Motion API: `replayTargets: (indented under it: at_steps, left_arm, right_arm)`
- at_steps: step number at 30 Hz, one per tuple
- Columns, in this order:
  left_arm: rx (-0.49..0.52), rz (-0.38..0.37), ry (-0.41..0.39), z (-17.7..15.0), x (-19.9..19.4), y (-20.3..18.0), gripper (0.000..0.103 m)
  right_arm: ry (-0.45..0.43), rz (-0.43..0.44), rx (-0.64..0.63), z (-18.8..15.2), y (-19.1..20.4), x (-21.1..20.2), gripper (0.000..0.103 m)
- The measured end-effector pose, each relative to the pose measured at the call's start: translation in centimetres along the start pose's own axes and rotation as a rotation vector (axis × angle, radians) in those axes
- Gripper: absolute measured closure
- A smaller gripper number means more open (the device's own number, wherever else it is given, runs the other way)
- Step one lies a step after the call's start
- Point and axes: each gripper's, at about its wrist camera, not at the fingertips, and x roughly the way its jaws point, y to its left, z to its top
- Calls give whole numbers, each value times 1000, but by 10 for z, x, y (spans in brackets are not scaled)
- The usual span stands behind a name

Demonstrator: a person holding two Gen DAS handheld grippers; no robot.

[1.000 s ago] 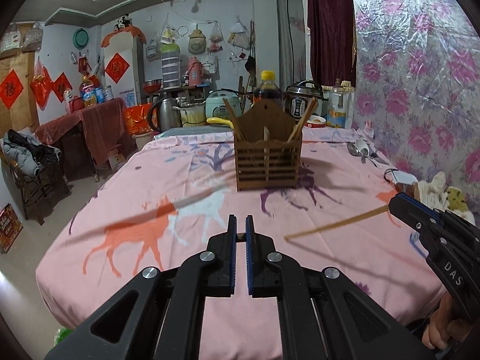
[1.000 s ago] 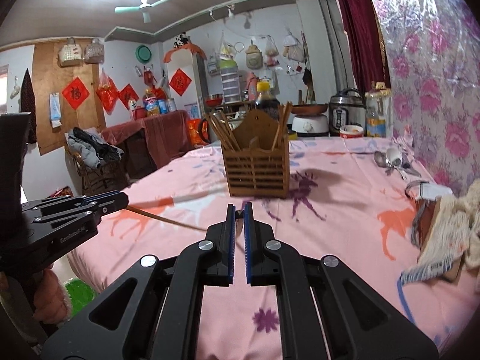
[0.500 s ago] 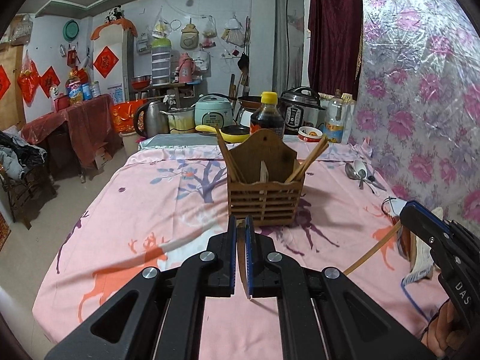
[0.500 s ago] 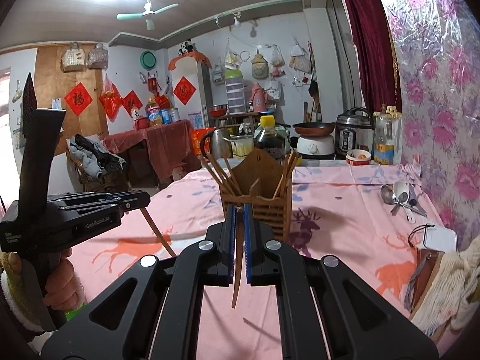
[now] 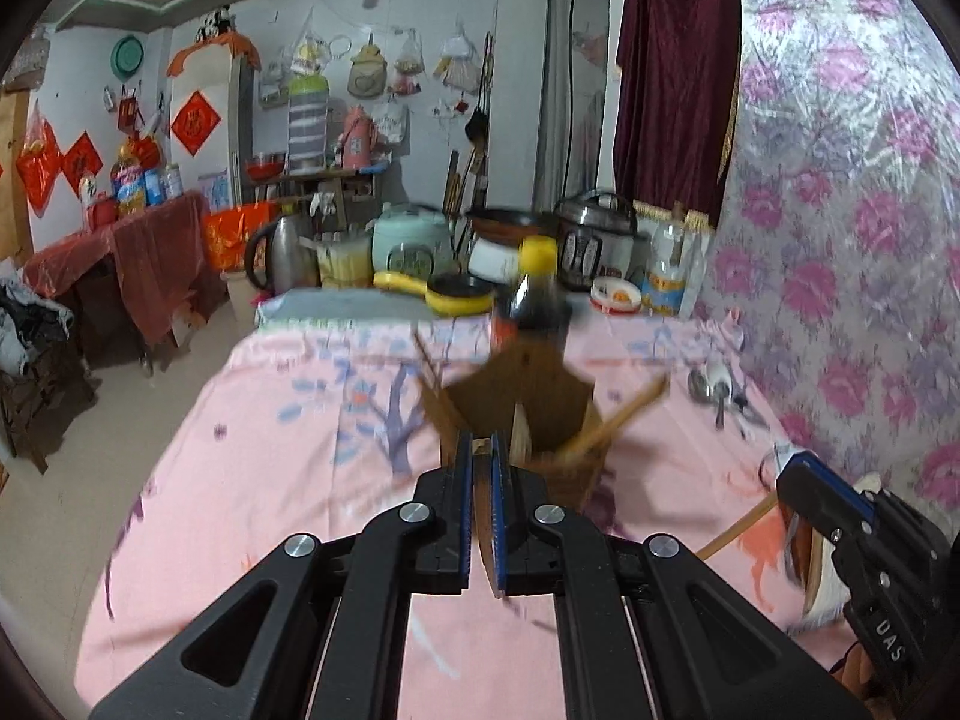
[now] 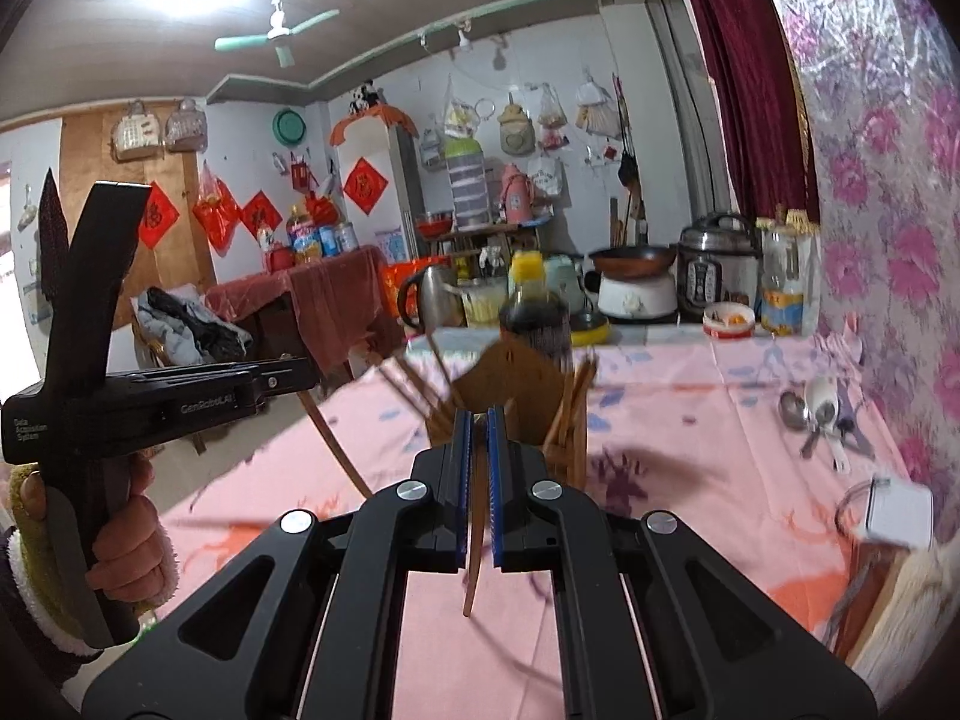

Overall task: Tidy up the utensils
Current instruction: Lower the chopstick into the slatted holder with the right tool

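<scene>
The wooden holder (image 6: 510, 396), just ahead of the fingertips, contains several chopsticks. The left gripper (image 5: 480, 450) and right gripper (image 6: 477, 426) each clench one chopstick (image 6: 474, 540).

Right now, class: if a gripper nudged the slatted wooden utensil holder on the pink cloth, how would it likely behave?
The slatted wooden utensil holder looks stiff and probably light, so it may slide on the pink tablecloth. The chopsticks leaning out past its rim could make it apt to tip. It is blurred, so its base is hard to judge.
</scene>
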Motion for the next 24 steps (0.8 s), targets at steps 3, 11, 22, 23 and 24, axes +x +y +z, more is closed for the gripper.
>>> replayTargets:
  at_steps: [3, 11, 22, 23, 24]
  left_arm:
    - [10, -2, -48, 34, 2, -5, 97]
    - [28, -3, -122, 95, 33, -17, 97]
    - [-38, 38, 27, 54, 117, 17, 59]
    - [-44, 41, 33, 52, 118, 21, 59]
    - [-55, 43, 33, 50, 117, 25, 59]
  right_arm:
    - [-50, 1, -13, 31, -2, 8, 97]
    - [-147, -36, -51, 84, -11, 47, 97]
    - [17, -54, 19, 47, -47, 132, 91]
    - [9, -58, 19, 48, -47, 131, 90]
    - [1, -62, 18, 50, -47, 128, 89]
